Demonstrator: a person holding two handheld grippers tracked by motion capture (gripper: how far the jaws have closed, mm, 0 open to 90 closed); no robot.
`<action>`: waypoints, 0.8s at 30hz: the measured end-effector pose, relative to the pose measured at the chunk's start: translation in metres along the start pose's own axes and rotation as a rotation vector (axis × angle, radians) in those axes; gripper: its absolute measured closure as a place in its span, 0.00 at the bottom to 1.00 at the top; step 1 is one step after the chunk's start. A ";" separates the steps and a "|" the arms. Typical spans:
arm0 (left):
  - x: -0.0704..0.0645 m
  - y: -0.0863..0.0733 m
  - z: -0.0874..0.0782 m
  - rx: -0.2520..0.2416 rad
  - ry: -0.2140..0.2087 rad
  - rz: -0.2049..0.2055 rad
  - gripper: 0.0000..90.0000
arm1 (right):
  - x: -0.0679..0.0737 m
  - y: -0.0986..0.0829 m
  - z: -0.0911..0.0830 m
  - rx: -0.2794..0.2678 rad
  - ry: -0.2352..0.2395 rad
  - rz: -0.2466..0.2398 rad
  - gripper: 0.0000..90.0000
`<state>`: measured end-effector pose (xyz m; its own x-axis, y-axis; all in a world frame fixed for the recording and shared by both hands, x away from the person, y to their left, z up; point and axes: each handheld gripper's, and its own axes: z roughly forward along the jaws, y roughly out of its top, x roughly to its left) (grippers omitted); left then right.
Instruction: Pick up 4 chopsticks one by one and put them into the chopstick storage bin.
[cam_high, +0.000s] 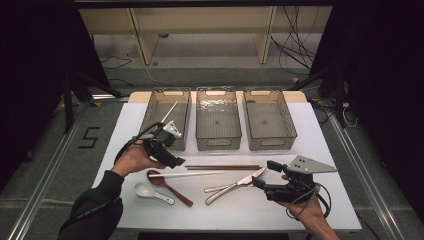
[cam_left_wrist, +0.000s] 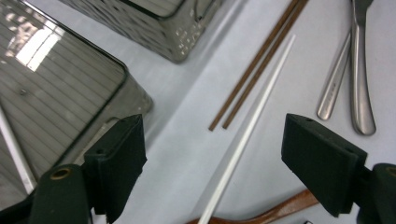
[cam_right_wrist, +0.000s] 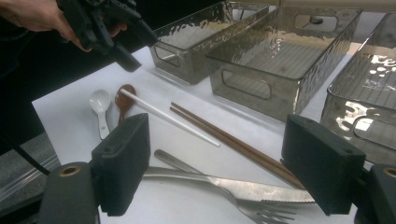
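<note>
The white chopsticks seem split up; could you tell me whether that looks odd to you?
Yes: one white chopstick already lies aslant in the left bin, while its mate is on the table, one end resting across the brown spoon.

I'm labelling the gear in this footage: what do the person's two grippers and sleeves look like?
Both are black handheld units with two blocky, ribbed black jaws. The left gripper has a whitish part on top and a black cable looping back; the right gripper has a grey three-cornered plate with small holes and trailing black cables. The left forearm wears a dark sleeve.
</note>
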<state>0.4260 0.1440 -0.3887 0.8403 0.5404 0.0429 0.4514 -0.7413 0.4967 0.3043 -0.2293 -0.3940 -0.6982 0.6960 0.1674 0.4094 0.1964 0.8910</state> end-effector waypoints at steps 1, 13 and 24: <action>-0.001 -0.001 0.002 0.004 -0.007 -0.004 0.23 | 0.000 0.000 0.000 0.000 0.000 0.000 0.28; -0.009 -0.011 0.025 0.158 -0.029 0.054 0.32 | 0.000 0.000 -0.001 0.000 0.000 -0.005 0.28; -0.009 -0.017 0.041 0.230 -0.061 0.080 0.47 | 0.000 0.000 0.001 0.005 0.003 -0.010 0.28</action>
<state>0.4234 0.1352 -0.4329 0.8896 0.4564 0.0182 0.4331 -0.8556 0.2836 0.3044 -0.2287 -0.3942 -0.7038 0.6922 0.1599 0.4055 0.2066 0.8904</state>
